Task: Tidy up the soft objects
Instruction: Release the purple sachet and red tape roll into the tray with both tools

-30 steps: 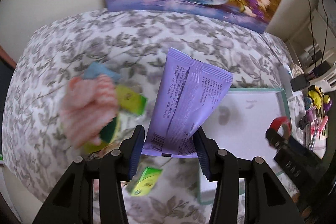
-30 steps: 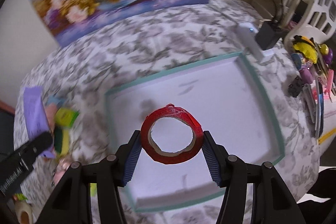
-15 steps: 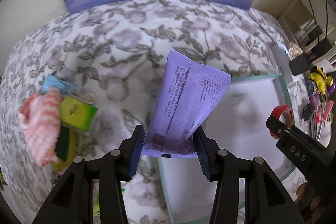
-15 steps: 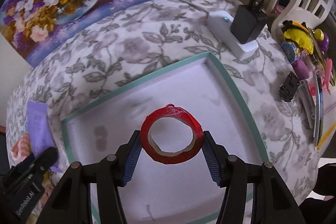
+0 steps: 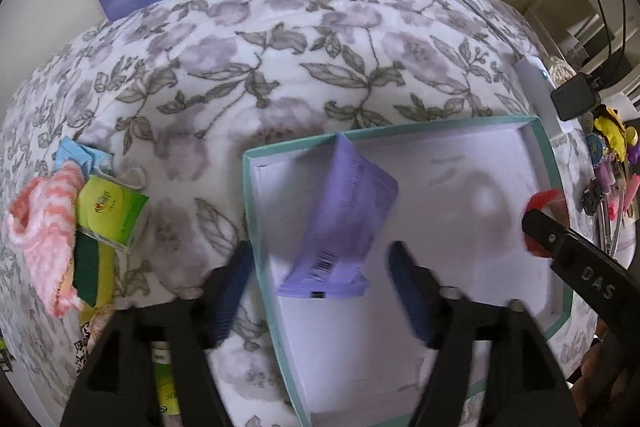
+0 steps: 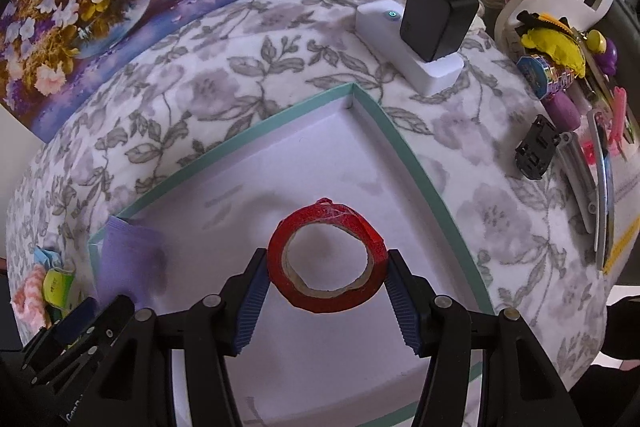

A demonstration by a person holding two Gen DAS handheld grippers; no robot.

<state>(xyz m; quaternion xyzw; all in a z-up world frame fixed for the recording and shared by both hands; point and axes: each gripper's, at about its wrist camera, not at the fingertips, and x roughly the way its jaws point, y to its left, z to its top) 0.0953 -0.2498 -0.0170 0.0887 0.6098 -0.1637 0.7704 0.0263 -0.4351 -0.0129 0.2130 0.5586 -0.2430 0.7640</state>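
Item: purple packet, recorded inside the shallow teal-rimmed box at its left end, leaning and blurred, between the jaws of the left claw; those jaws were opening and no longer pressed on it, so the packet was judged released into the box. Item: red tape roll, grasped across its width by the right claw, whose jaws were just beginning to open though the pads were seen touching the roll on both sides; it was held low over the middle of the white box floor. Step in hand: deposit of both articles in the box. Next move, as judged: the right jaws to be spread fully so the roll is let down flat, then both claws to be lifted clear without the box rim being caught. Remaining stock, shown best in the left wrist view: pink-and-white knitted cloth, green tissue pack, green-and-yellow sponge and a pale blue item, heaped on the floral bedcover left of the box. Shown plainly only in the right wrist view: white power strip with black charger beyond the far right corner, and hair clips to the right.
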